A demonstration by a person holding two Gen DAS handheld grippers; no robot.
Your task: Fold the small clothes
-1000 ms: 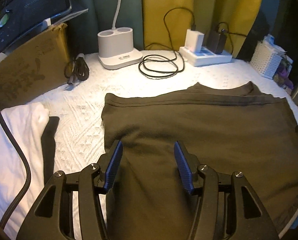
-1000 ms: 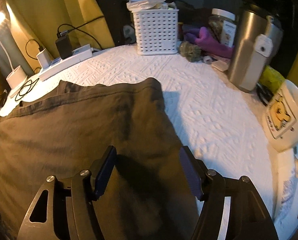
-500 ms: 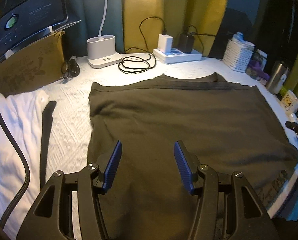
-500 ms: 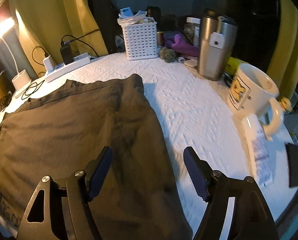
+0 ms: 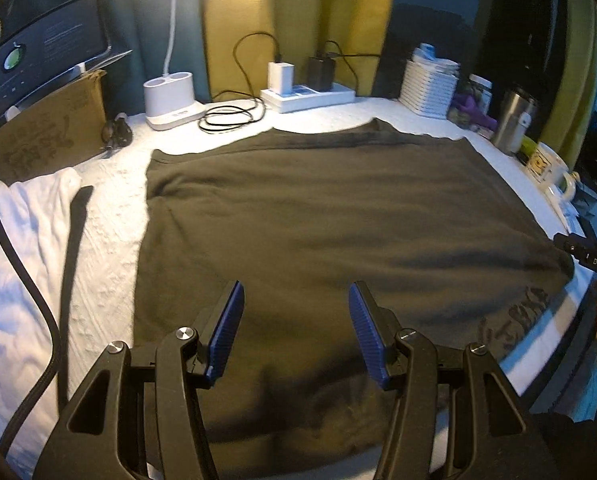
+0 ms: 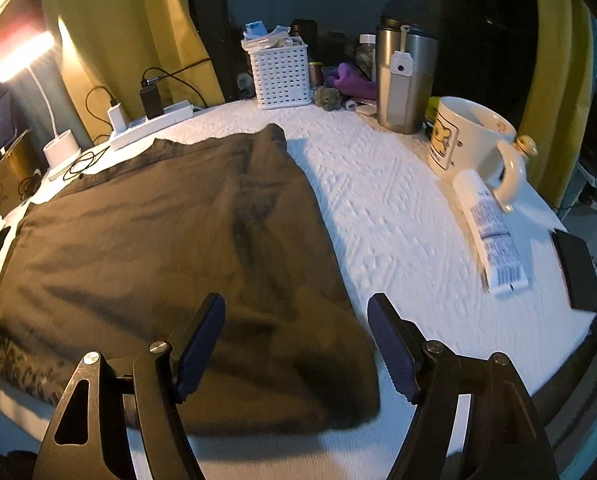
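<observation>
A dark olive garment [image 5: 318, 216] lies spread flat on the white textured table cover [image 5: 106, 232]; it also shows in the right wrist view [image 6: 170, 248]. My left gripper [image 5: 294, 300] is open and empty, raised above the garment's near edge. My right gripper [image 6: 296, 312] is open and empty, above the garment's near right corner. The tip of the right gripper [image 5: 586, 256] shows at the right edge of the left wrist view.
A white cloth [image 5: 14, 260] lies at the left. At the back stand a lamp base [image 5: 170, 96], a power strip with chargers [image 5: 306, 92] and a white basket [image 6: 280, 76]. A steel tumbler [image 6: 404, 80], a mug [image 6: 470, 140], a tube [image 6: 494, 236] and a dark box [image 6: 578, 268] sit at the right.
Both grippers have pulled back and up from the garment, so more of the table shows. The garment lies still and both grippers stay open.
</observation>
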